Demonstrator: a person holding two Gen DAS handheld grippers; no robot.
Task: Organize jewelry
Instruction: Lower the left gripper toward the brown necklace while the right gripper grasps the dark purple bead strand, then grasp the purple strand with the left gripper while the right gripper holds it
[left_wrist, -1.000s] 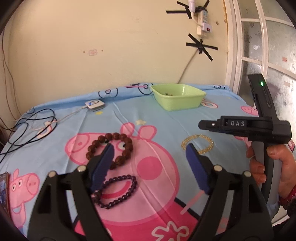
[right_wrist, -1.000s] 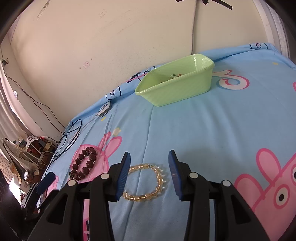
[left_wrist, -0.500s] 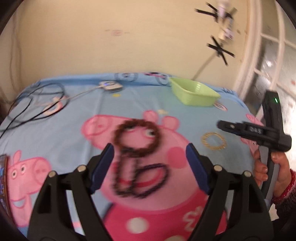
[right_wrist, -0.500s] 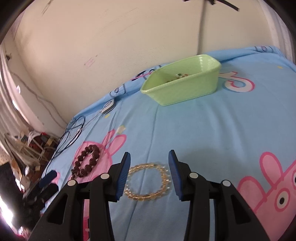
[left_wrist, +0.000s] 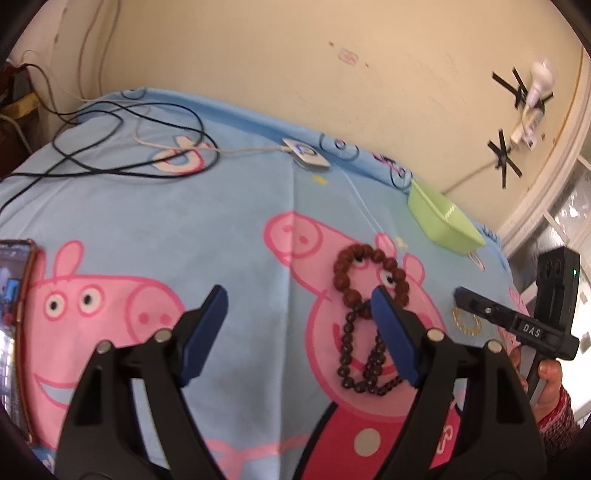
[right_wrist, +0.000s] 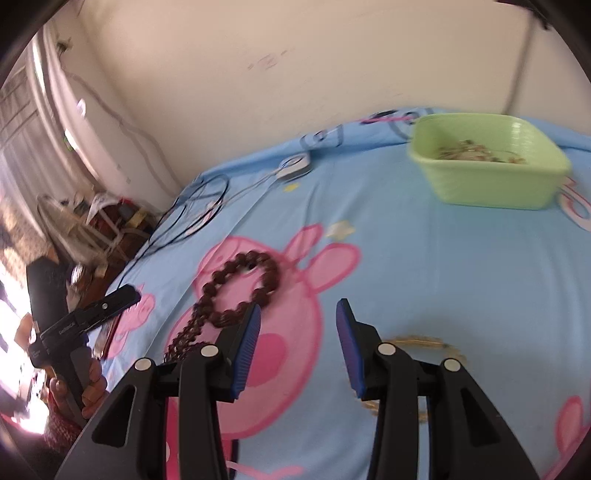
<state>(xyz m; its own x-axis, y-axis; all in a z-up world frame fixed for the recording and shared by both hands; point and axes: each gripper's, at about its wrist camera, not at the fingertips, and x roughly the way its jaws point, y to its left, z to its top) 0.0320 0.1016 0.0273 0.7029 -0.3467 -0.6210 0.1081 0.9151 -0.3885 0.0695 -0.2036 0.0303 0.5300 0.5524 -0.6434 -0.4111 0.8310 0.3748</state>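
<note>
Open sheet (right_wrist: 461, 266) before green tray (right_wrist: 491, 184)

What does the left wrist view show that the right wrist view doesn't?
Only the left wrist view shows the whole dark purple bracelet, the phone at the cloth's left edge and the taped power strip on the wall. Only the right wrist view shows the jewelry inside the green bin and the cluttered room corner. Both show the brown bead bracelet, the yellow bracelet, the bin and the black cables.
</note>
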